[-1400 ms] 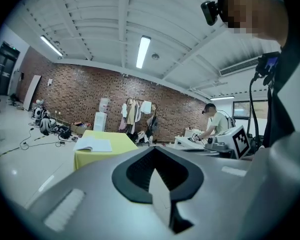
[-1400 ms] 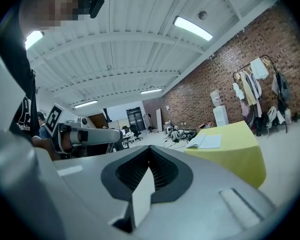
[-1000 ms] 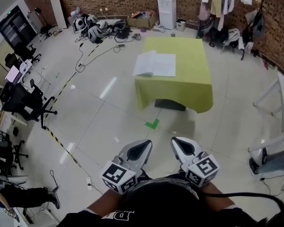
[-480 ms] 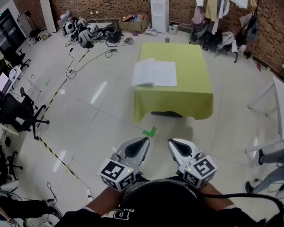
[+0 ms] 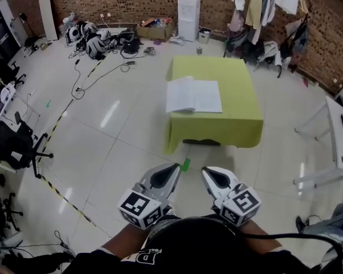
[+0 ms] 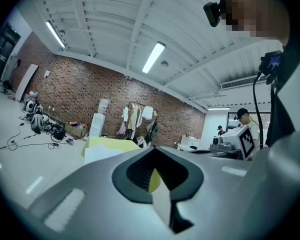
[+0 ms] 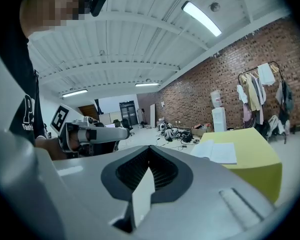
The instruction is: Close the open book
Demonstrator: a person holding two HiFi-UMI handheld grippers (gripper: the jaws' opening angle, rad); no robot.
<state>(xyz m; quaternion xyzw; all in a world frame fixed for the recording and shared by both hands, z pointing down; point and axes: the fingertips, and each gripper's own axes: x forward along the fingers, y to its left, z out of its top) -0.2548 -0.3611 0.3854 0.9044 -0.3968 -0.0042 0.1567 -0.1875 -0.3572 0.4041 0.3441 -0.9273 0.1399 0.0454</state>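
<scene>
Both the left gripper (image 5: 172, 170) and the right gripper (image 5: 208, 171) have their jaws pressed together with nothing between them, held side by side close to the person's body and well apart from the work. The open book (image 5: 193, 96) lies flat, pages up, on the yellow-green cloth of the table (image 5: 240, 121), toward its left side and close to that edge. Shut jaws cannot pinch a cover, so a likely slip is a tip catching only a few thin leaves and creasing them while the cover stays down. A sideways push could also slide the book off the near edge, or drag and bunch the loose cloth under it. Bare tiled floor with a green tape mark (image 5: 186, 164) lies between the grippers and the table, and nothing blocks the way. Cables (image 5: 97, 70), an office chair (image 5: 11, 144), a water dispenser (image 5: 188, 10) and hanging clothes (image 5: 257, 4) stand off to the sides and behind.
</scene>
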